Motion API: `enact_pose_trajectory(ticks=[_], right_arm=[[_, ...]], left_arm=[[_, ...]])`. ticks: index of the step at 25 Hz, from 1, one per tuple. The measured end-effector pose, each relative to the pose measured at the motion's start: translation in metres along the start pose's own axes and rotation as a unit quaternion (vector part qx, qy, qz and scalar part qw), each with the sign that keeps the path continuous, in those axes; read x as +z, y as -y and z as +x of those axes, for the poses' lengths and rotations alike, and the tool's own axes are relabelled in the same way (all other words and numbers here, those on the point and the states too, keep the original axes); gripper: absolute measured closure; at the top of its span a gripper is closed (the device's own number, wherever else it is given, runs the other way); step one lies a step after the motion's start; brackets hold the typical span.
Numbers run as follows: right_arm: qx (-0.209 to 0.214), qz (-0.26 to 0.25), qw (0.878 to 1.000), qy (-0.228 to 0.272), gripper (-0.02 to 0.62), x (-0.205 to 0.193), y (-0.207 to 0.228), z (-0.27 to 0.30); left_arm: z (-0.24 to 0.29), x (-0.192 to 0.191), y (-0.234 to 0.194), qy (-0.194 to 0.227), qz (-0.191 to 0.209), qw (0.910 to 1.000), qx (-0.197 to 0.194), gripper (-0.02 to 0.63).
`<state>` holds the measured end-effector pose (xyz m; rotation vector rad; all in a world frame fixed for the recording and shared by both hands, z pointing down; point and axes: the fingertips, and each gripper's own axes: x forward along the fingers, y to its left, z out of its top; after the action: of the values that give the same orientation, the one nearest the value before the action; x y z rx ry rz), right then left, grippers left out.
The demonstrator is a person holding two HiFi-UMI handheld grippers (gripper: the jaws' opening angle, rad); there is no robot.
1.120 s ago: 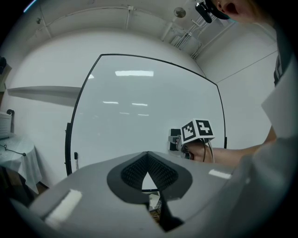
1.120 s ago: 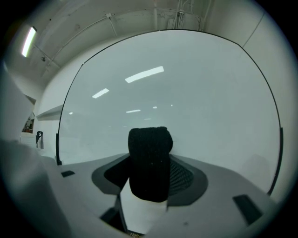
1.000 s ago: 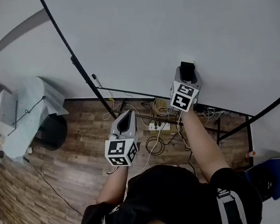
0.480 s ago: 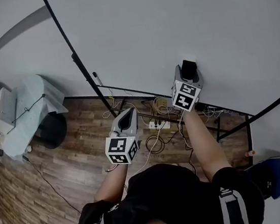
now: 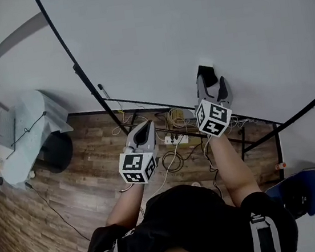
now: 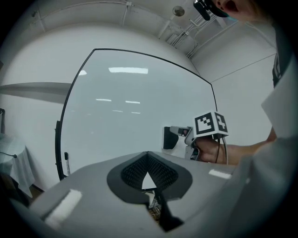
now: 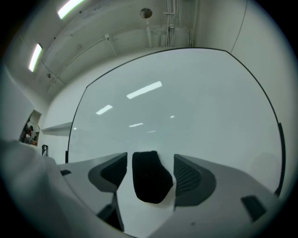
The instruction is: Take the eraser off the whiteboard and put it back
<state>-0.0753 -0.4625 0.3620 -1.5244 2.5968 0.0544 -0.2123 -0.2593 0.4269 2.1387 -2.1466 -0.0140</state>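
The black eraser [image 5: 207,75] sticks to the whiteboard [image 5: 189,20] near its lower edge. My right gripper [image 5: 210,83] points at the board, its jaws opening on either side of the eraser [image 7: 149,176]. In the right gripper view a strip of white board shows between the eraser and the left pad, and the right pad [image 7: 186,174] stands just off it. My left gripper [image 5: 144,127] hangs lower and to the left, away from the board, shut with nothing in it. The left gripper view shows its tips [image 6: 147,155] together and the eraser [image 6: 169,138] beyond them.
A marker [image 5: 103,90] hangs on the board's black frame at the left. Below the board, cables and a power strip [image 5: 174,140] lie on the wood floor. A cloth-covered table [image 5: 26,134] stands at the left. A blue chair [image 5: 307,189] stands at the lower right.
The right gripper's jaws have spread apart and it has drawn back a little from the board. The eraser stays on the board. The left gripper has hardly moved.
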Motion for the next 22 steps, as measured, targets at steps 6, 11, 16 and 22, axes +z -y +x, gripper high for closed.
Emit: enact_pose_trajectory(ticks=[6,11,16,22], right_arm=[[0.03,0.025,0.999,0.036,0.395,0.026,0.013,-0.05],[0.051,-0.007,0.998,0.041,0.585,0.028,0.015,-0.088],[0.067,-0.036,0.997,0.007,0.589,0.006,0.008,-0.114],[0.059,-0.023,0.998,-0.006,0.591,-0.013,0.001,-0.145]], left_arm=[[0.017,0.009,0.02,0.011,-0.001,0.9994,-0.033,0.597],[0.029,0.011,0.038,0.016,-0.004,0.9981,-0.06,0.597],[0.035,0.011,0.049,0.018,-0.01,0.9962,-0.084,0.597],[0.033,0.001,0.059,0.013,-0.019,0.9925,-0.12,0.597]])
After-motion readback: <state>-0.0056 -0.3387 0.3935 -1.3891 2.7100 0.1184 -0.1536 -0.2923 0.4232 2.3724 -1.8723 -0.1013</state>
